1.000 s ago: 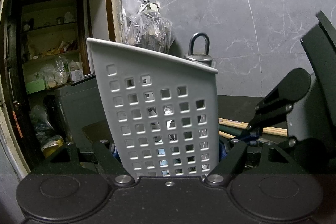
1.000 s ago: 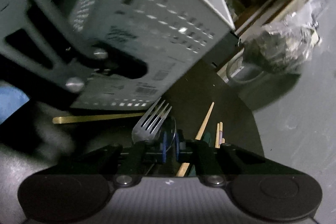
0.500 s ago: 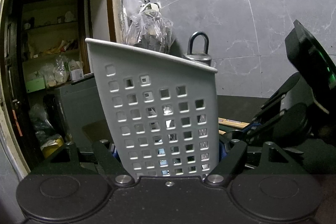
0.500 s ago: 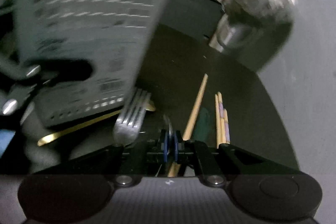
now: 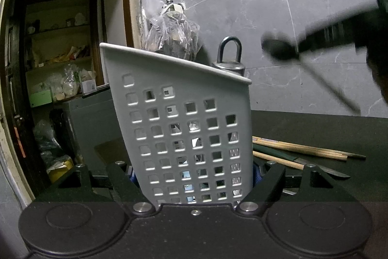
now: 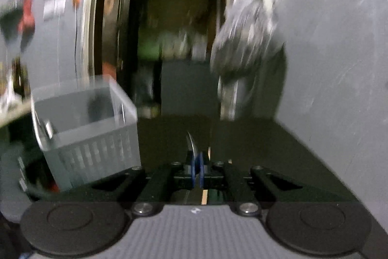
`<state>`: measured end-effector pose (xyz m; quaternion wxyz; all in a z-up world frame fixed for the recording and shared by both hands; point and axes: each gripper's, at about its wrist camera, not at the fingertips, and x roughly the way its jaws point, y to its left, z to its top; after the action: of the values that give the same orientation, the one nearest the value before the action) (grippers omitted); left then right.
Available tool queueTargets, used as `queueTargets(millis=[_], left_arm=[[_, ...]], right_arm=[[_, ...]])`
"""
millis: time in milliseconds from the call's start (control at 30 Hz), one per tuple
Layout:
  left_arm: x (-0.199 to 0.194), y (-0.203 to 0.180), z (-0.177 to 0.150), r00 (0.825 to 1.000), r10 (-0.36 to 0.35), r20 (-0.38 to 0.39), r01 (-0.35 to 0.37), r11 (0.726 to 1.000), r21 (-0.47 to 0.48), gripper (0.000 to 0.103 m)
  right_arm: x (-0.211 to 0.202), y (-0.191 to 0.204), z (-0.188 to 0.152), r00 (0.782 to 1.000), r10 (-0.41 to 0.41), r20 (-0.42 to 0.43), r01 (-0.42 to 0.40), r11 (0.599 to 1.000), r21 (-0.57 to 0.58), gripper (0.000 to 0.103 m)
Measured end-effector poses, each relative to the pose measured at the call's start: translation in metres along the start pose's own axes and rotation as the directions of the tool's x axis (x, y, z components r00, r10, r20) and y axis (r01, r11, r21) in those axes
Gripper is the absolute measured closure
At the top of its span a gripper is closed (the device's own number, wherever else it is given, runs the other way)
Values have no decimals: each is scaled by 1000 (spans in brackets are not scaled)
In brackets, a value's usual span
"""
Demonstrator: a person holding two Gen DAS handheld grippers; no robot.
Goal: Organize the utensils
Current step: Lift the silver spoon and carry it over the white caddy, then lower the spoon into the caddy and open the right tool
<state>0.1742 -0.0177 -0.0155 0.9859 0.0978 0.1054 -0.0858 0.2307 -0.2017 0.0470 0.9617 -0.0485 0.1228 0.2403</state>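
Left gripper (image 5: 194,176) clamped on a grey plastic utensil caddy with square perforations (image 5: 186,128), fingers pressed against its two side walls low down. Caddy upright with a slight lean, lifted close in front of the left wrist camera, above the near edge of a dark bench (image 5: 315,128). Through the perforations, glints of metal inside, too small to identify.

On the bench toward its right edge, just behind the caddy: several long wooden chopsticks (image 5: 300,149) lying side by side, and a green-handled knife (image 5: 291,158) beside them, blade pointing right.

Upper right in the left view, heavily blurred: right gripper (image 6: 197,165) held high above the bench, carrying a dark metal spoon (image 5: 278,49), bowl pointing left toward the caddy's open top, well clear of the rim. In the right wrist view, blue pads closed together on the spoon's thin handle, curved metal edge (image 6: 192,143) showing between them. Same view, blurred: caddy (image 6: 87,118) at lower left, open top visible.

At the bench's far edge, against a grey marble-look wall: a crumpled clear plastic bag (image 5: 172,33) and a steel canister with a loop handle (image 5: 229,60).
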Motion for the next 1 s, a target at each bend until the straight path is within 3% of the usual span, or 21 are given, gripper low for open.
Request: queueTargets(millis=[167, 300, 533, 600, 733, 933, 1000], left_arm=[[0, -1, 0, 1000, -2, 1, 2, 1000, 1, 24], [-2, -3, 0, 1000, -7, 4, 7, 1000, 6, 24], [-3, -1, 0, 1000, -14, 4, 14, 1000, 7, 24], [-3, 0, 1, 1000, -16, 4, 16, 1000, 6, 24], [-2, 2, 0, 1000, -19, 6, 19, 1000, 5, 24], [-1, 5, -1, 1000, -22, 6, 22, 1000, 0, 25], [-1, 4, 0, 1000, -22, 6, 22, 1000, -1, 25]], right_arm=[[-27, 4, 29, 972, 6, 236, -13, 999, 32, 98], [-29, 16, 50, 937, 55, 345, -68, 997, 27, 98], [-6, 32, 68, 837, 178, 518, -252, 965, 76, 98], [7, 37, 69, 819, 197, 540, -279, 957, 74, 98], [33, 43, 69, 831, 207, 517, -292, 952, 88, 98], [62, 46, 55, 890, 197, 411, -253, 964, 86, 98], [65, 49, 48, 901, 187, 391, -239, 967, 87, 98]])
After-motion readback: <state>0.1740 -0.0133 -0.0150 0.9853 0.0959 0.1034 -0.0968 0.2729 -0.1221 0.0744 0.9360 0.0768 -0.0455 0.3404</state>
